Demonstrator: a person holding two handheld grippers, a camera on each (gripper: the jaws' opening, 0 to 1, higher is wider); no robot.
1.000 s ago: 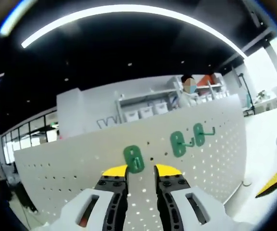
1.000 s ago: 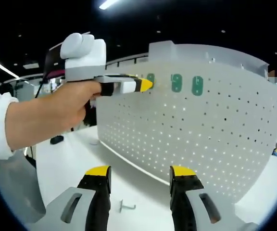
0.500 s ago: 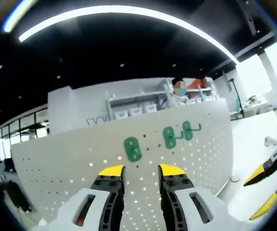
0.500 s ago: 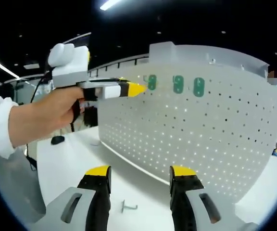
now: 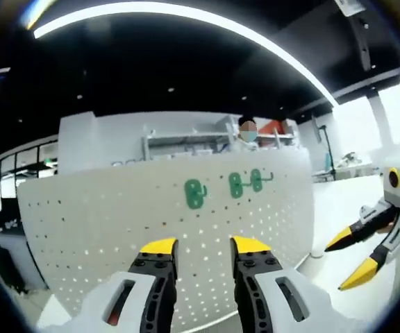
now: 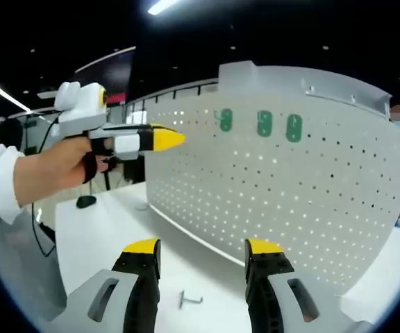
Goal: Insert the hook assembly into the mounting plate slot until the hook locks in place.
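Observation:
A white pegboard (image 5: 117, 229) stands upright on the table, with three green hook plates near its top edge: one (image 5: 195, 194) on the left and two (image 5: 235, 185) (image 5: 257, 180) close together, a hook arm sticking out from the rightmost. My left gripper (image 5: 205, 246) is open and empty, well back from the board. My right gripper (image 5: 349, 258) comes in from the right, open. In the right gripper view the green plates (image 6: 264, 123) sit high on the pegboard (image 6: 290, 208). A hand holds the left gripper (image 6: 165, 139) to the board's left. The right gripper (image 6: 203, 247) is open above a small metal hook (image 6: 189, 300) lying on the table.
The white table (image 6: 96, 229) runs along the foot of the curved board. A dark small object (image 6: 84, 201) lies at its far left. Behind the board are shelves with bins (image 5: 186, 142) and a person (image 5: 247, 144).
My left gripper has drawn back from the pegboard, so the green plates look smaller. In the right gripper view it has moved left, away from the plates. The right gripper has hardly moved.

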